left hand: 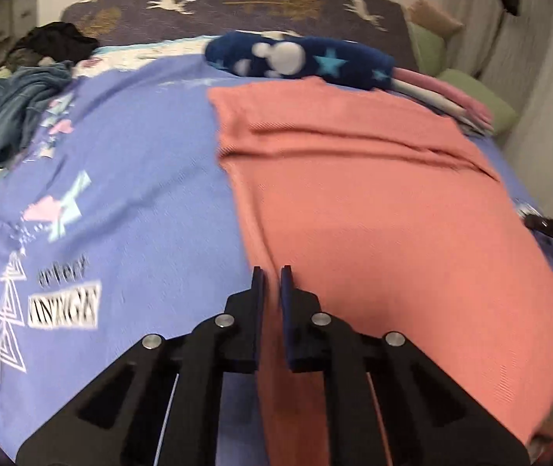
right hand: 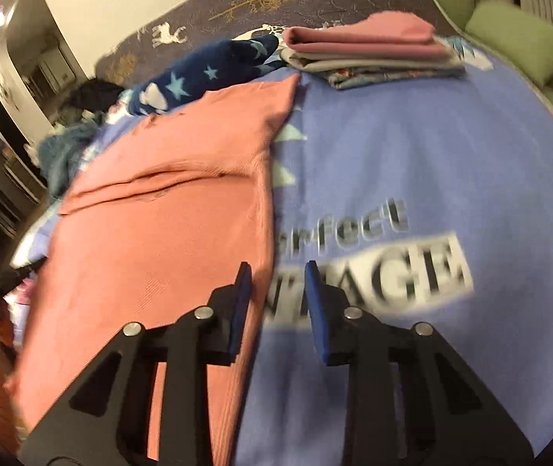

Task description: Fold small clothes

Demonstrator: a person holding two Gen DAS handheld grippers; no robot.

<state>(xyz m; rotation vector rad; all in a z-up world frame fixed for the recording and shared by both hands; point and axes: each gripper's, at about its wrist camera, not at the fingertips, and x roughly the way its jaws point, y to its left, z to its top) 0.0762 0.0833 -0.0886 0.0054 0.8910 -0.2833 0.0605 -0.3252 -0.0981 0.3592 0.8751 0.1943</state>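
Observation:
A salmon garment (left hand: 373, 213) lies flat on the lilac printed bedspread (left hand: 132, 163), with a fold line across its upper part. In the left wrist view my left gripper (left hand: 272, 272) sits on the garment's left edge. Its jaws are almost together and salmon cloth fills the thin slit between them. In the right wrist view the same garment (right hand: 167, 240) lies to the left. My right gripper (right hand: 276, 268) straddles its right edge, jaws apart. One finger (right hand: 241, 291) is over the cloth, the other over the bedspread (right hand: 451, 163). Both views are motion-blurred.
A navy fleece with stars (left hand: 299, 58) lies beyond the garment. A stack of folded clothes (right hand: 365, 42) with a pink piece on top sits at the back right. Unfolded blue and dark clothes (left hand: 16, 108) are heaped at the far left. Green cushions (right hand: 517, 42) line the right wall.

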